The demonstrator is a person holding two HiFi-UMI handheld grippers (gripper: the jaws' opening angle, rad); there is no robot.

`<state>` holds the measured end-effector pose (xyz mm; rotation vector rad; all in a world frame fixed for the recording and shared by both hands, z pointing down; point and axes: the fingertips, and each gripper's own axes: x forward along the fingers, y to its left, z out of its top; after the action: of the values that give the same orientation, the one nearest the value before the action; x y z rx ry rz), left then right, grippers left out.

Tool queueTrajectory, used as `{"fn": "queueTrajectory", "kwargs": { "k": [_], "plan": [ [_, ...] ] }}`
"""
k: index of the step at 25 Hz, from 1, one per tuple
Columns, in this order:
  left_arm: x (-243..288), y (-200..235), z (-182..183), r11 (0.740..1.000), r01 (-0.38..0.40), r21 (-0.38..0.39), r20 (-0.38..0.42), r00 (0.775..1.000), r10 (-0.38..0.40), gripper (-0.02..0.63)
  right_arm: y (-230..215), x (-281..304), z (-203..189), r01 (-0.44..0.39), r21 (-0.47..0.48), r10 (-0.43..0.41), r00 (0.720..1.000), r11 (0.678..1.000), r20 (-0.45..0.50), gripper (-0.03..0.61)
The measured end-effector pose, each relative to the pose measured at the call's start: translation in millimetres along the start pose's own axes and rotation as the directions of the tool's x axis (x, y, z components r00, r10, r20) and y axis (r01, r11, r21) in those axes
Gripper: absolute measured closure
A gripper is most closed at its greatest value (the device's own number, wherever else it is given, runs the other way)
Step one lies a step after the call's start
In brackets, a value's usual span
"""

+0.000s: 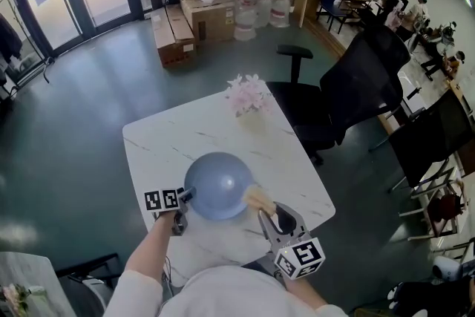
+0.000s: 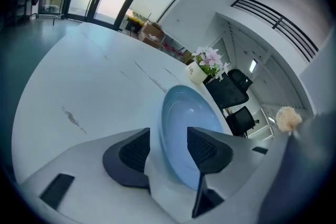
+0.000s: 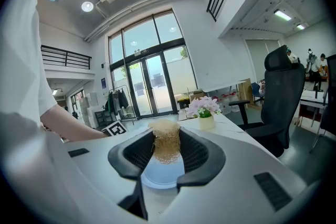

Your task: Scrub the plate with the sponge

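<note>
Plate [image 1: 217, 185] [image 2: 189, 128], blue and round, lies on the white marble tabletop [image 1: 185, 137], at the side nearest the person. At its left rim the left hand-held gripper [image 1: 185, 197] [image 2: 169, 140] has its jaws spread wide, the rim between the pads but not pinched. The right hand-held gripper [image 1: 264, 213] [image 3: 167, 144] is clamped on the tan fibrous sponge [image 1: 260, 199] [image 3: 166, 148] at the plate's right edge; contact there is unclear. Pink flowers [image 1: 247, 94] stand at the far edge.
</note>
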<state>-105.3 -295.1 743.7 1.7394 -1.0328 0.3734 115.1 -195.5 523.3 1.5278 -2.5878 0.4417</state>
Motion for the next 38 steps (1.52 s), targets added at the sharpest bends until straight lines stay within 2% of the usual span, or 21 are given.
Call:
{"fn": "queueTrajectory", "kwargs": {
  "k": [7,9,10,12,18,21,23,28,38],
  "plan": [
    [8.6,2.5,-10.1,0.999,-0.025,0.036,-0.061,0.998,0.028,0.385,0.2,-1.9,-2.3,0.002,0.003,-0.002,1.000,1.000,0.000,0.439],
    [9.1,4.7,-11.9,0.997,-0.027,0.069,-0.080,0.996,0.032,0.424,-1.1,-3.2,-3.4,0.008,0.005,-0.008,1.000,1.000,-0.002,0.439],
    [9.2,5.0,-12.9,0.996,-0.023,0.090,-0.088,0.996,0.031,0.486,-1.5,-4.2,-3.9,0.012,0.006,-0.012,1.000,1.000,-0.004,0.439],
    [9.5,4.5,-13.7,0.993,-0.019,0.116,-0.088,0.996,0.029,0.514,-1.9,-6.3,-4.2,0.019,0.006,-0.019,1.000,1.000,-0.009,0.439],
    [13.8,7.5,-9.4,0.999,-0.030,0.025,-0.025,0.999,0.030,0.543,-4.2,-8.8,-3.2,0.032,0.002,-0.032,0.999,0.999,-0.009,0.439],
    [13.4,9.2,-9.5,0.998,-0.029,-0.057,-0.007,1.000,0.029,0.560,-4.6,-10.6,-4.1,0.034,0.003,-0.034,0.999,0.999,-0.006,0.439],
    [11.9,12.9,-10.5,0.996,-0.039,-0.085,0.008,0.999,0.039,0.569,-4.4,-10.5,-4.9,0.036,0.003,-0.036,0.999,0.999,-0.007,0.439],
    [4.2,11.2,-8.9,0.996,-0.050,-0.078,0.044,0.998,0.054,0.572,-2.2,-9.9,-2.9,0.032,0.001,-0.032,0.999,0.999,-0.004,0.439],
    [-16.9,-6.0,-2.8,0.999,-0.014,-0.050,0.117,0.993,0.019,0.571,5.7,-7.3,-1.2,0.015,-0.010,-0.015,1.000,1.000,0.004,0.439]
  ]
}}
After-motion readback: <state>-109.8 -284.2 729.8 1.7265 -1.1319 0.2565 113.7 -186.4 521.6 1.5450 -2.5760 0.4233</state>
